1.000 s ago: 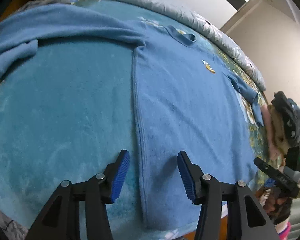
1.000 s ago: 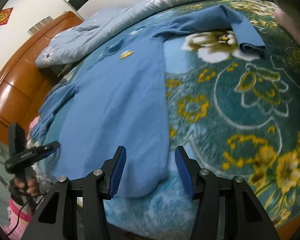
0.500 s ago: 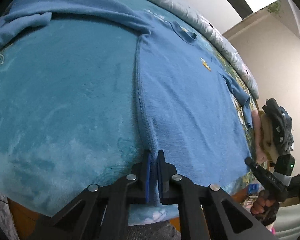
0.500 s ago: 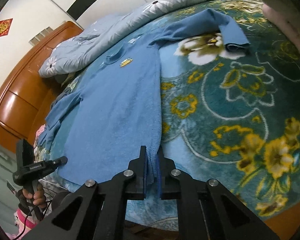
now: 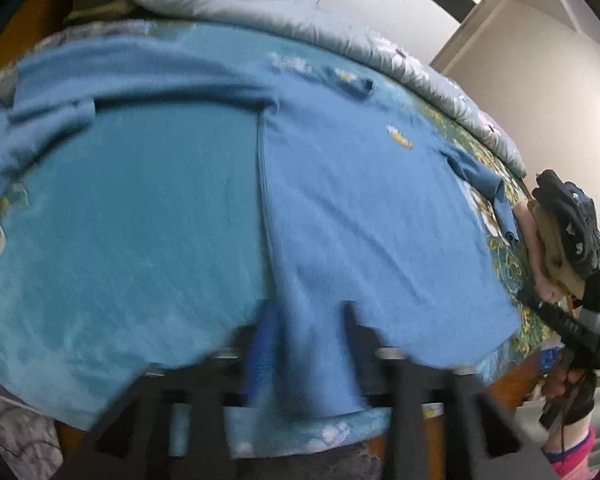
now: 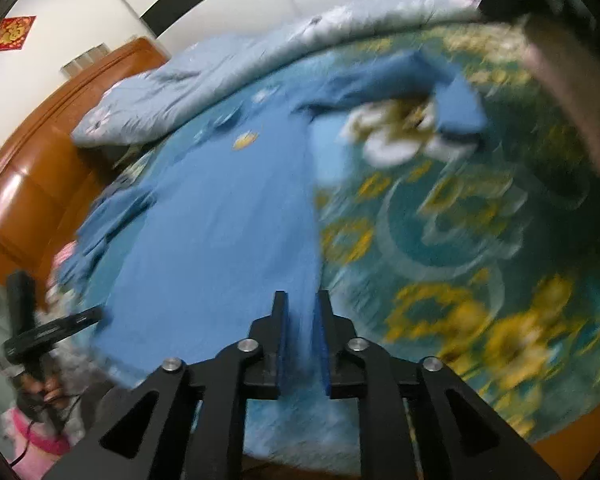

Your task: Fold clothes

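Sweater [image 5: 360, 208] lies spread flat across the middle of the frame on the bed [image 5: 132, 232], sleeves stretched out toward both upper corners, hem at the lower edge. Left tongs [image 5: 306, 344] straddle the hem's left corner, though blur hides whether they pinch it; right tongs [image 6: 301, 344] squeeze the hem's right corner. Judging by this, a hem grab is underway; next, both corners should travel together toward the collar.

Bed [image 6: 440, 240] w/ teal floral blanket; blue sweater [image 5: 360, 208] flat on it, grey quilt [image 5: 220, 0] at far edge.
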A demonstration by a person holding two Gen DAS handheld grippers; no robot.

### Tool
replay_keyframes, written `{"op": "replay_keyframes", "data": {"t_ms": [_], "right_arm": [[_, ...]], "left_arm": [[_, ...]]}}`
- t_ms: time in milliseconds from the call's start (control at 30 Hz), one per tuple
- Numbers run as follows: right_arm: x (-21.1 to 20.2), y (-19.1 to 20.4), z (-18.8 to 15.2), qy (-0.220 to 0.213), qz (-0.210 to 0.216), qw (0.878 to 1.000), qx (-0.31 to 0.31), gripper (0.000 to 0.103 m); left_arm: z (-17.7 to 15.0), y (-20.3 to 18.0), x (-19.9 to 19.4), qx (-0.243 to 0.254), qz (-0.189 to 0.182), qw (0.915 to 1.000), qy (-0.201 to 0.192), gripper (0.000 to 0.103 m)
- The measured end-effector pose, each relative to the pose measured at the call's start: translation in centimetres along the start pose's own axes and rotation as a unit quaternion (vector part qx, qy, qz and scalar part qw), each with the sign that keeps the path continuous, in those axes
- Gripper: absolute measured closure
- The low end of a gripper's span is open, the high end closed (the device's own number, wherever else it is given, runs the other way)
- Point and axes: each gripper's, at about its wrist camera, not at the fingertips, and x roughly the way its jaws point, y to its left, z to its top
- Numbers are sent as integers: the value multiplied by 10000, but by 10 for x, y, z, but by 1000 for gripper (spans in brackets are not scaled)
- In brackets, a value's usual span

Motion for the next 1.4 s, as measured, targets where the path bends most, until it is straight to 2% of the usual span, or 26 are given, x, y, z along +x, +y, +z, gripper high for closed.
{"op": "replay_keyframes", "data": {"t_ms": [133, 233, 333, 500, 533, 600, 633, 733, 800, 933, 1067, 1167, 1233, 1400], "right_arm": [[-4, -24, 30, -368, -654, 9965, 379, 70], [3, -38, 50, -522, -1220, 9904, 386, 64], [25, -43, 74, -556, -1629, 9850, 131, 62], [51, -54, 99, -537, -1945, 9793, 181, 62], [55, -56, 102, -482, -1953, 9793, 239, 63], [57, -57, 105, -384, -1952, 9795, 327, 95], [54, -53, 106, -361, -1969, 9794, 259, 99], [41, -36, 113, -380, -2032, 9784, -86, 100], [23, -20, 126, -631, -2281, 9706, -441, 100], [-21, 1, 170, -1195, -2870, 9468, -836, 100], [-43, 5, 207, -1378, -3454, 9240, -890, 100], [-47, 2, 226, -1266, -3377, 9301, -693, 100], [-46, 13, 236, -1180, -3107, 9411, -623, 100], [-26, 86, 257, -1220, -3111, 9296, -1552, 100]], "left_arm": [[14, 6, -12, -82, 331, 9987, -388, 40], [28, 11, -9, -300, 387, 9973, -547, 39], [48, 8, -6, -543, 244, 9946, -851, 39], [77, -10, 9, -399, -30, 9936, -1060, 39], [82, -13, 13, -360, -76, 9937, -1056, 39], [90, -17, 22, -342, -250, 9940, -1010, 39], [94, -18, 27, -339, -350, 9940, -983, 39], [109, -23, 40, -346, -583, 9931, -957, 39], [121, -25, 47, -328, -606, 9929, -967, 39], [138, -25, 56, -296, -710, 9909, -1108, 39], [155, -24, 64, -266, -821, 9882, -1265, 39], [153, -9, 76, -518, -928, 9878, -1135, 39], [152, 5, 81, -774, -967, 9869, -1029, 39], [148, 23, 68, -1033, -1089, 9820, -1143, 38]]}}
